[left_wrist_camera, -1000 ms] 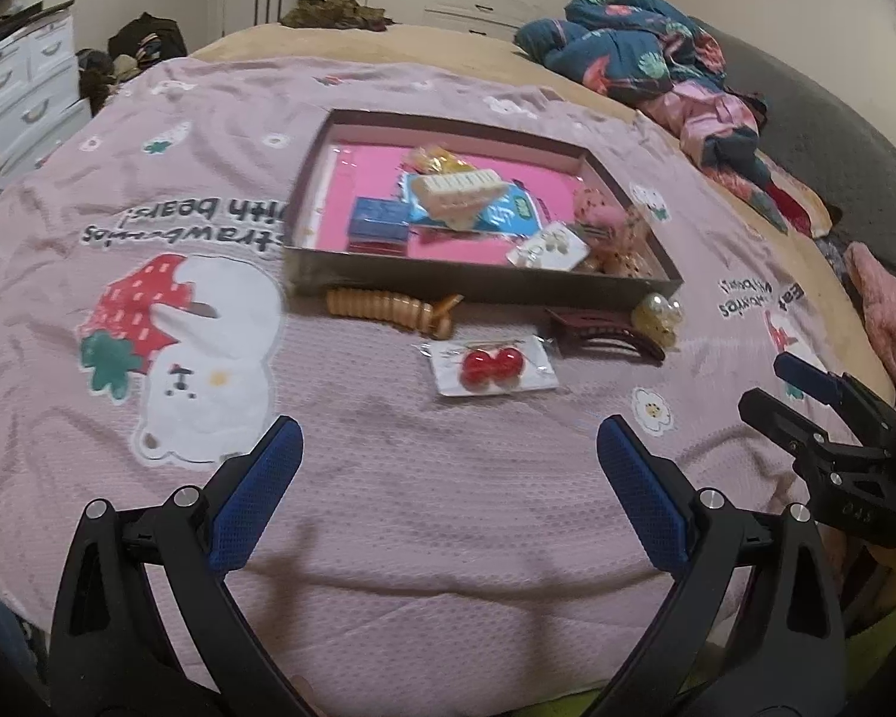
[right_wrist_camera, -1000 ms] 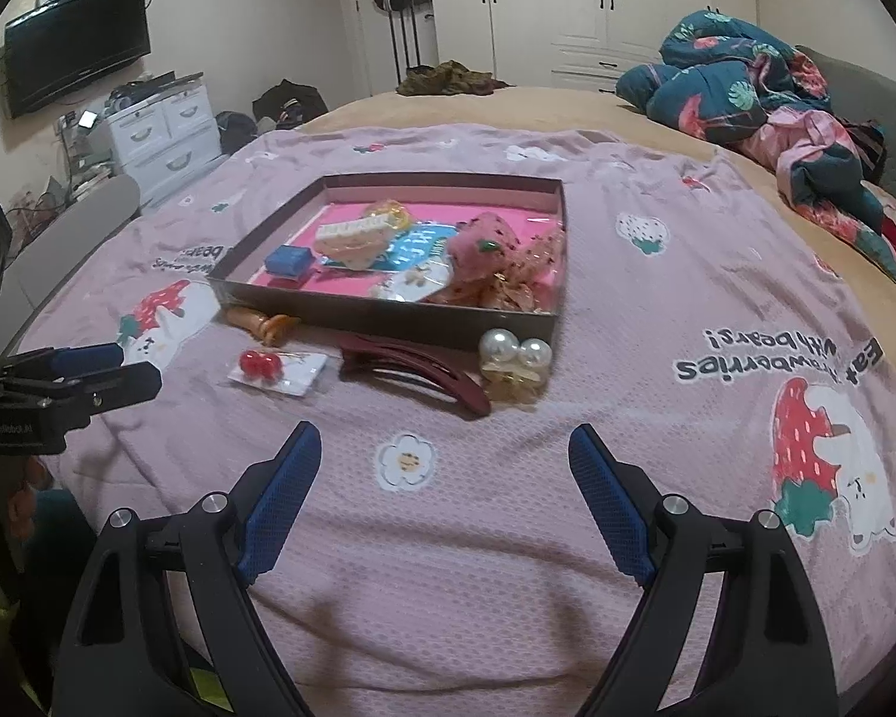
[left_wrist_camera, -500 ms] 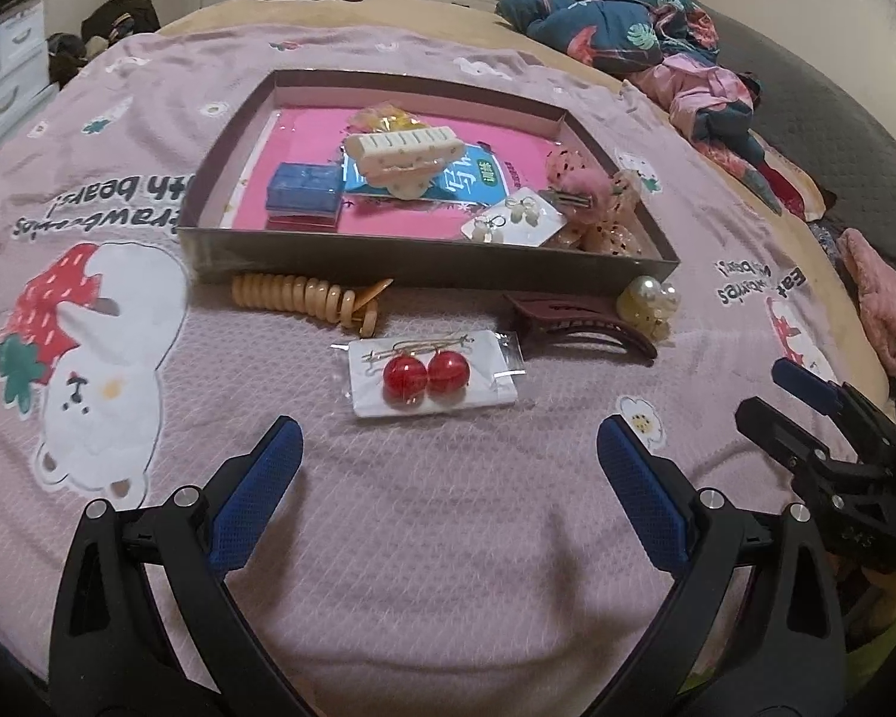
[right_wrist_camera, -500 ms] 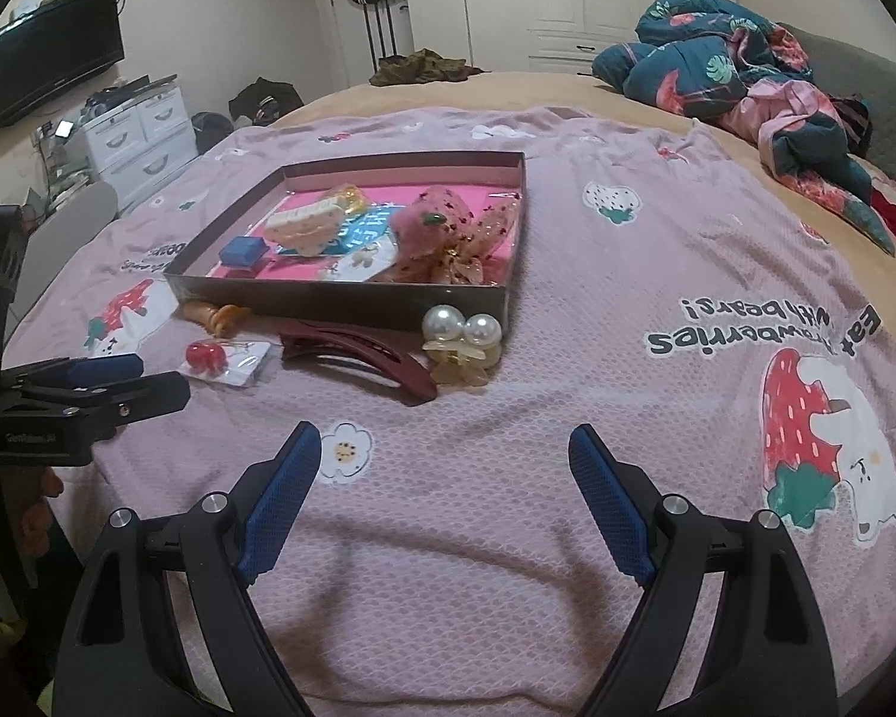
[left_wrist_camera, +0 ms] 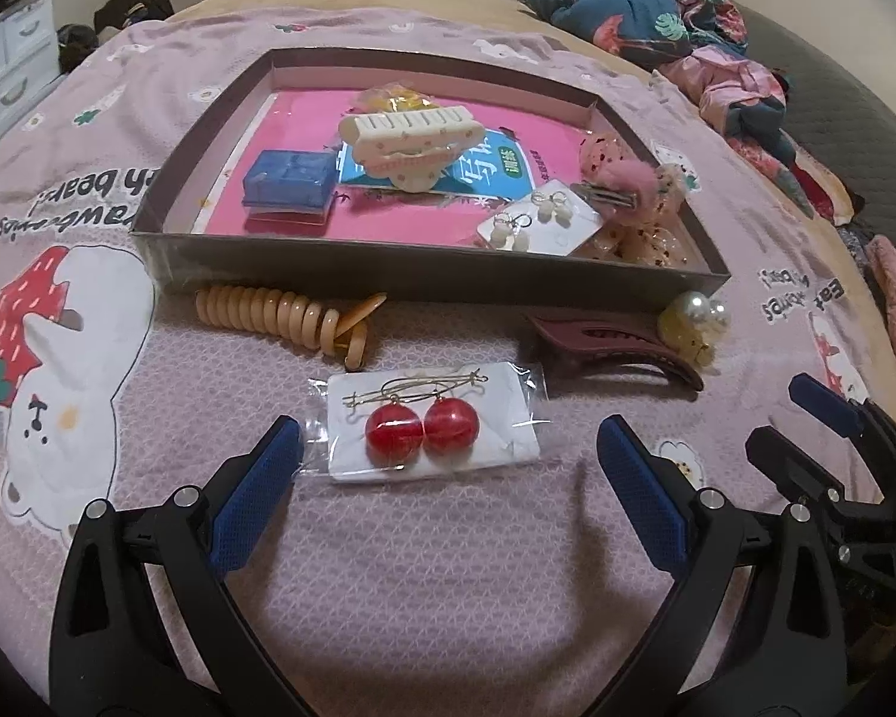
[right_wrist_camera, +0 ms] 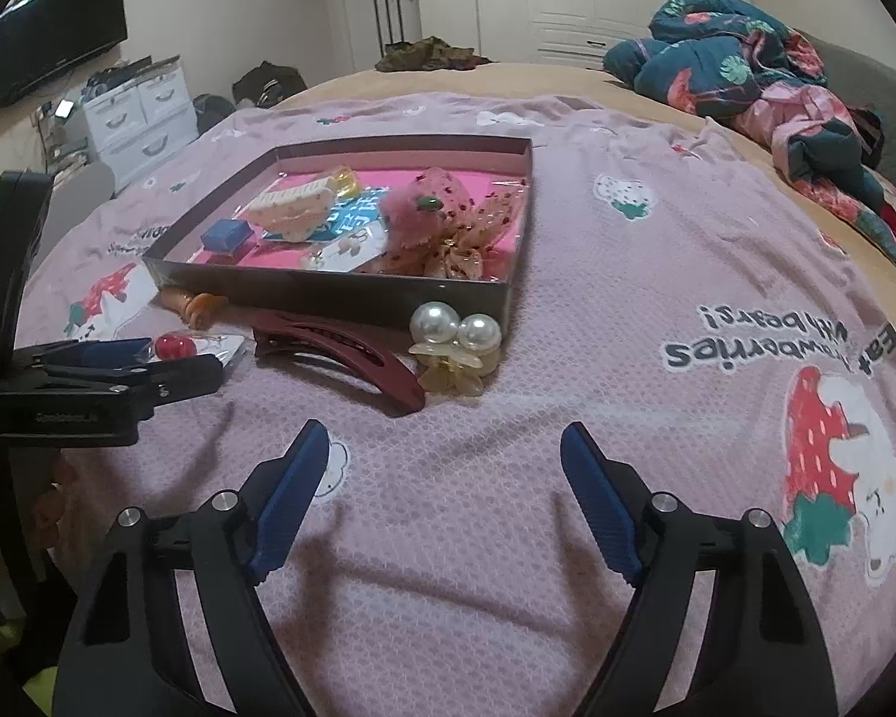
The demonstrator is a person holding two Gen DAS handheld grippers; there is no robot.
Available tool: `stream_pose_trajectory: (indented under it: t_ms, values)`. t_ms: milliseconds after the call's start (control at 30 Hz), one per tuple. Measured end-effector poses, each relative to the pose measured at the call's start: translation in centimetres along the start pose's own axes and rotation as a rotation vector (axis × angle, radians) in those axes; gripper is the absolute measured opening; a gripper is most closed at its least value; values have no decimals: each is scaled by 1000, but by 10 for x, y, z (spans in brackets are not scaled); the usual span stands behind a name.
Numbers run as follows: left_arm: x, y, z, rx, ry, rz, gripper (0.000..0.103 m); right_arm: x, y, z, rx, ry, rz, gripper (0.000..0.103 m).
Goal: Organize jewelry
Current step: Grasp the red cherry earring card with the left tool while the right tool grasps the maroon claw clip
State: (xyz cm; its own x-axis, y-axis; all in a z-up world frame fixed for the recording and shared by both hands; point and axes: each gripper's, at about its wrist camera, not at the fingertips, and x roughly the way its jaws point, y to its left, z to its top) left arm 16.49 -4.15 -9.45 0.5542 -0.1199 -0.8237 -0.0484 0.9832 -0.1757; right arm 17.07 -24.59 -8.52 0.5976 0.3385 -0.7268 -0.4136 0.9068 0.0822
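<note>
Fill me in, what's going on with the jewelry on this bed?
A person holds two grippers over the bedspread. The left gripper is open, right in front of the carded red earrings. The right gripper is open and empty, its jaws having just been closing a little, short of the maroon hair clip and pearl clip. All three lie outside the box.

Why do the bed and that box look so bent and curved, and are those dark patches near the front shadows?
Left wrist view: the fisheye lens bows the box and darkens the corners; the fingers cast soft shadows on the blanket. Right wrist view: same bulge, mild softness at the edges, shadows under the fingers.
</note>
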Motion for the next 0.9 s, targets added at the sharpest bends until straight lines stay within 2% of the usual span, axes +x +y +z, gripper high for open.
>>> stream_pose_trajectory:
  t_ms: [67, 100, 333, 567, 767, 900]
  values:
    - [4, -1, 0, 8, 11, 22, 90, 5, 5, 1, -21, 6, 4, 75]
    - [5, -1, 0, 10, 12, 32, 85, 6, 7, 1, -29, 9, 6, 73]
    - [5, 2, -2, 37, 22, 41, 81, 24, 28, 8, -107, 20, 21, 56]
    - [-5, 15, -6, -3, 25, 1, 80, 36, 43, 23, -175, 12, 35, 48]
    - [-13, 23, -9, -30, 28, -17, 80, 52, 53, 33, -214, 43, 22, 42]
    - [-18, 30, -10, -46, 30, -19, 80, 61, 56, 36, -225, 48, 6, 30]
